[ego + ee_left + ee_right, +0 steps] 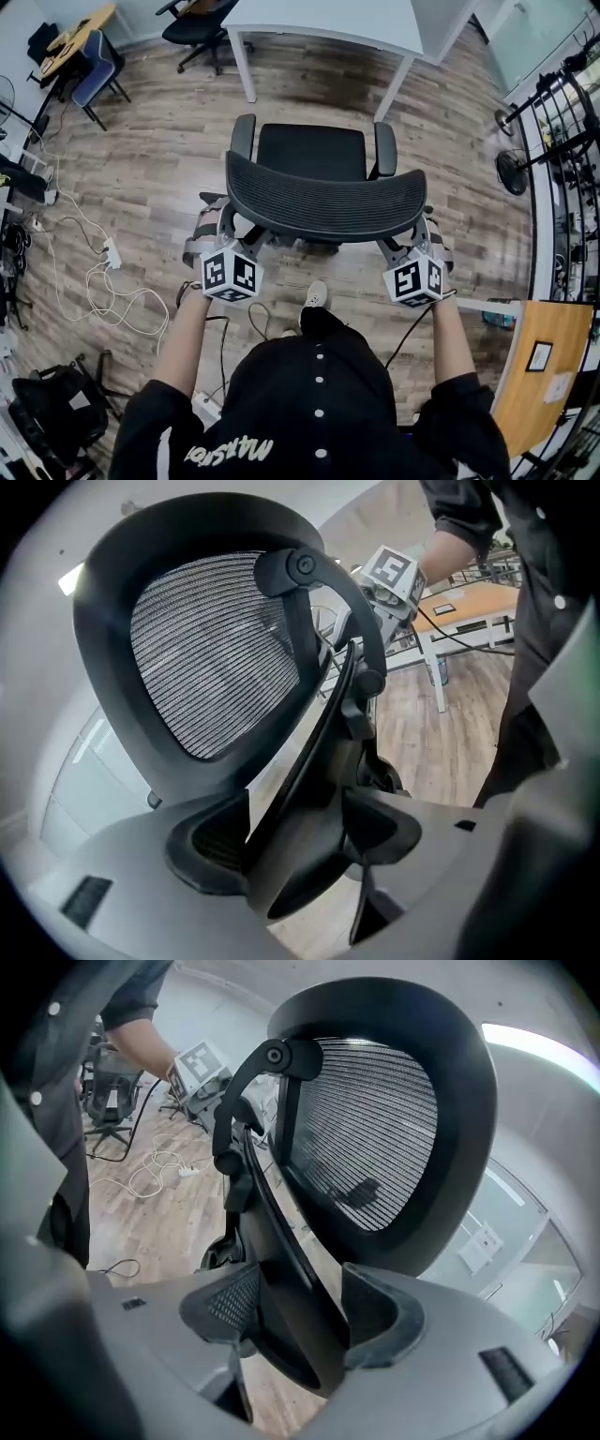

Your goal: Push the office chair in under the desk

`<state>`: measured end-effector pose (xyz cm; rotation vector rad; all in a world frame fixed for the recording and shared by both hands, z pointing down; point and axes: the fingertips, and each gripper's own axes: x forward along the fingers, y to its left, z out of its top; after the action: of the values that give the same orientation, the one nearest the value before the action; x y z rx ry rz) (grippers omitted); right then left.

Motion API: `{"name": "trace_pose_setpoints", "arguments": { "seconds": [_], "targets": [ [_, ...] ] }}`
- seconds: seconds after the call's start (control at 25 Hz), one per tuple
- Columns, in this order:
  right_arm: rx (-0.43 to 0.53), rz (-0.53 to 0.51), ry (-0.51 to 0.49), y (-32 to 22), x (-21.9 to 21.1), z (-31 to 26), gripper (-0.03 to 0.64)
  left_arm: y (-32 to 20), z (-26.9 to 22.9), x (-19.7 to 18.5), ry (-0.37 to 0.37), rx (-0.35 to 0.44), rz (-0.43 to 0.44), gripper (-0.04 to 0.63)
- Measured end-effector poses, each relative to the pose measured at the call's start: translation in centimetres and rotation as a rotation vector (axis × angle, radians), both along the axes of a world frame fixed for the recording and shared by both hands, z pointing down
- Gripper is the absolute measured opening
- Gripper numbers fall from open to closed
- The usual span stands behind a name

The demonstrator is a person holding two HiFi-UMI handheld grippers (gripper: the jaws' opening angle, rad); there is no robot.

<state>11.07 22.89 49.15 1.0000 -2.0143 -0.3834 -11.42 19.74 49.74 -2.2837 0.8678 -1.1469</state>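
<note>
The office chair (323, 192) stands on the wood floor (141, 169), facing the white desk (323, 23) with its seat still clear of it. The left gripper (300, 832) and right gripper (295, 1321) are both spread wide, each straddling a backrest strut (319, 742) without clamping it.

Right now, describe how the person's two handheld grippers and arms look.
The left gripper and right gripper are matching grey plastic tools whose broad jaws carry black textured pads. Each bears a white cube printed with black square markers. A black cable trails from the right one. The person wears a black buttoned shirt with sleeves ending near the elbows.
</note>
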Motion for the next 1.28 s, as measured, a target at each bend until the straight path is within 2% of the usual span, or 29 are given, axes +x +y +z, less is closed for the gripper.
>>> {"name": "trace_pose_setpoints", "arguments": {
  "seconds": [0.4, 0.88, 1.28],
  "targets": [
    [-0.027, -0.016, 0.011, -0.4, -0.1, 0.3, 0.283, -0.9, 0.1, -0.1, -0.021, 0.004, 0.006, 0.307],
    [-0.01, -0.034, 0.02, -0.9, -0.4, 0.4, 0.282, -1.8, 0.2, -0.2, -0.018, 0.008, 0.006, 0.314],
    [-0.001, -0.04, 0.034, -3.2, -0.5, 0.7, 0.275, -4.6, 0.5, -0.4, -0.023, -0.01, -0.008, 0.318]
  ]
}}
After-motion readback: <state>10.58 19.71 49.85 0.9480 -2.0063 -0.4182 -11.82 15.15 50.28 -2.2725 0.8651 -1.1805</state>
